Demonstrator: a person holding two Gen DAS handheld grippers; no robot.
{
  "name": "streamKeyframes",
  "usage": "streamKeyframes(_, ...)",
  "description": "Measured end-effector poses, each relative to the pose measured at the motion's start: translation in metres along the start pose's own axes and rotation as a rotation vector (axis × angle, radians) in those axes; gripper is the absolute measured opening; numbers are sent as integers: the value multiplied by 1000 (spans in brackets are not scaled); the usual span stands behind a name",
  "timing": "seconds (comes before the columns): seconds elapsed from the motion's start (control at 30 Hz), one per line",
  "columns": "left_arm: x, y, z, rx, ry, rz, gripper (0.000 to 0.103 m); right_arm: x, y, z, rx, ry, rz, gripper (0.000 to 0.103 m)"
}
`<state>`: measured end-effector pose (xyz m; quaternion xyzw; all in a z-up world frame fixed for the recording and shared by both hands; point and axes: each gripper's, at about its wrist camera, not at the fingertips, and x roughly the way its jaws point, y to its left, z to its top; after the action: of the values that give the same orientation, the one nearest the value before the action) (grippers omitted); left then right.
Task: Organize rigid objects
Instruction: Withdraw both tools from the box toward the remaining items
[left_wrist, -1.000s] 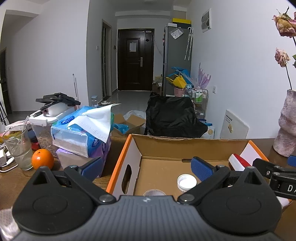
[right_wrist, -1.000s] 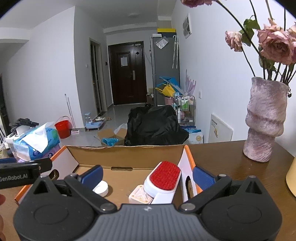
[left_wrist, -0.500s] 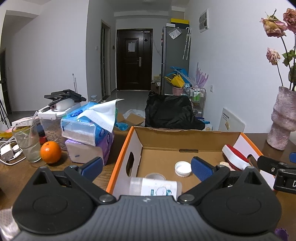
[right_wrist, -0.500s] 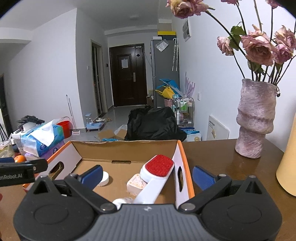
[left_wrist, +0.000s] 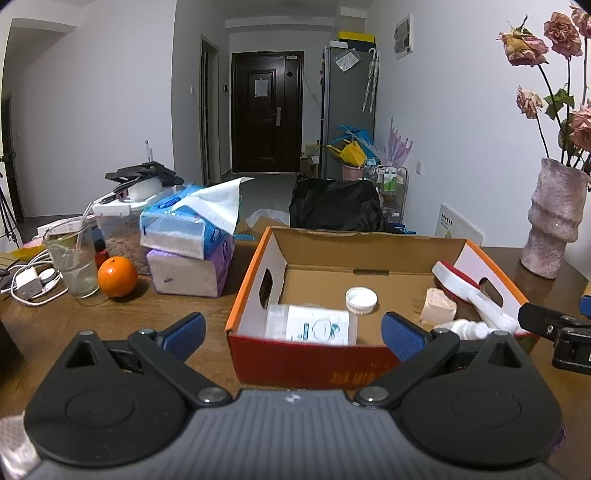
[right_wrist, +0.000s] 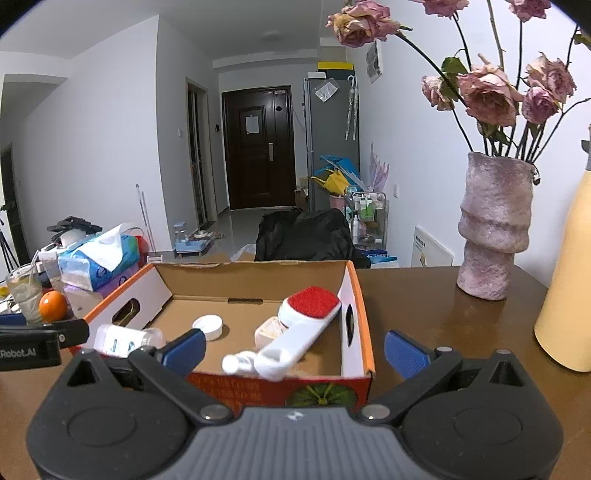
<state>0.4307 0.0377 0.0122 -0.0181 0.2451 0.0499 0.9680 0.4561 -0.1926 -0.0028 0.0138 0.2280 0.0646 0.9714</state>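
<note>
Brown wooden bench (left_wrist: 207, 325) in a white-walled room with a dark door (left_wrist: 266, 114). Orange-rimmed cardboard box (right_wrist: 360, 295) on the bench holds a clear bottle (left_wrist: 310, 325), white cap (left_wrist: 361, 300), red-padded brush (right_wrist: 306, 325). Left claw (left_wrist: 291, 332) and right claw (right_wrist: 293, 349) both spread wide, empty.

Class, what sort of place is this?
Probably a lived-in flat: a wooden table with tissue packs and an orange, and a hallway leading to a dark front door.

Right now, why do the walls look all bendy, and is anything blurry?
Both wrist views use fisheye lenses, so edges curve: the vase leans in the left view, the door frame bows in the right. The cardboard box looks sharp; the picture corners go dark.
</note>
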Motion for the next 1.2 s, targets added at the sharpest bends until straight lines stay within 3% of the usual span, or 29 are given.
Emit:
streamKeyframes(0.8,-61,7,-55,16,47,9,103,-68,0,-57,-6,29,25,103)
streamKeyframes(1.2,-98,20,-87,22,33,24,103,-100,19,-95,-30,-28,72,103)
